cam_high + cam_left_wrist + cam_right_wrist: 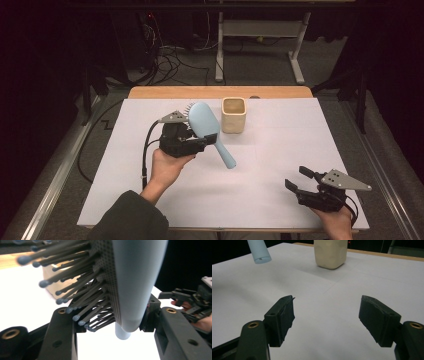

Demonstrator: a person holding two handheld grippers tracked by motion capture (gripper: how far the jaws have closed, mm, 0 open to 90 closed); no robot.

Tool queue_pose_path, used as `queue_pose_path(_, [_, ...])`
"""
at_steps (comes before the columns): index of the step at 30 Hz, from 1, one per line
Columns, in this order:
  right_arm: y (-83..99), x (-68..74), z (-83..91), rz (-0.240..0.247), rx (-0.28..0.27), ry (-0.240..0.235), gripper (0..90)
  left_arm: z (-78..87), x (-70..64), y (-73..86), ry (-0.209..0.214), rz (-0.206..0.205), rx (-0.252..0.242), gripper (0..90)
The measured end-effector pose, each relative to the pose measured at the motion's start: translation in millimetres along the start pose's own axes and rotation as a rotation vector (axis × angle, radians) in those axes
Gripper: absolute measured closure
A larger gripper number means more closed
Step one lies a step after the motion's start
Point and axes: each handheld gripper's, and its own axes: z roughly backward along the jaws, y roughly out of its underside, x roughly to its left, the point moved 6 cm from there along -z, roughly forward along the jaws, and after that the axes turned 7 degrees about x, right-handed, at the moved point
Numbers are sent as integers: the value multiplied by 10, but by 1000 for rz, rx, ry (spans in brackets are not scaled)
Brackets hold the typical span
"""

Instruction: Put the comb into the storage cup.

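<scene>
High view: the person's left forearm comes up from the bottom edge at a slant, the hand wrapped round the back of the left gripper, which is raised over the white table cover and pinches a pale blue hairbrush near the base of its head. The brush head points away from the person, its back facing up, bristles showing at its far left edge, and the handle slopes down toward the right and the near side, clear of the cover. A cream square cup stands upright just beside the brush head, on its right. The right gripper sits low at the near right corner, well apart from the brush, jaws spread and holding nothing, with only part of the hand behind it showing.

Left gripper view looks along the brush from below: dark bristles with rounded tips fan out to the left and the smooth blue back fills the middle, caught between the two jaws. Right gripper view shows its wide gap over bare cover, the round end of the handle hanging top left and the cup ahead
</scene>
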Motion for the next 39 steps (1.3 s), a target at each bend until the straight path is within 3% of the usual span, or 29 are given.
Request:
queue_pose_path(4, [35, -8, 34, 0, -23, 15, 297, 4, 33, -37, -32, -16, 9, 532])
queue_pose_path(11, [132, -45, 47, -16, -17, 26, 298, -1, 94, -126, -21, 7, 1, 532])
queue_pose_path(20, [173, -38, 73, -8, -50, 36, 318, -23, 128, -308, -36, -7, -8, 532])
queue_pose_path(27, [181, -7, 62, 5, -46, 29, 315, -34, 172, -425, -52, -1, -9, 532])
queue_pose_path(32, [185, -14, 48, -20, -44, 6, 312, -43, 183, -510, -60, -3, -10, 532])
queue_pose_path(39, [191, -26, 48, -22, -45, 10, 307, -80, 208, -585, -69, 0, -11, 532])
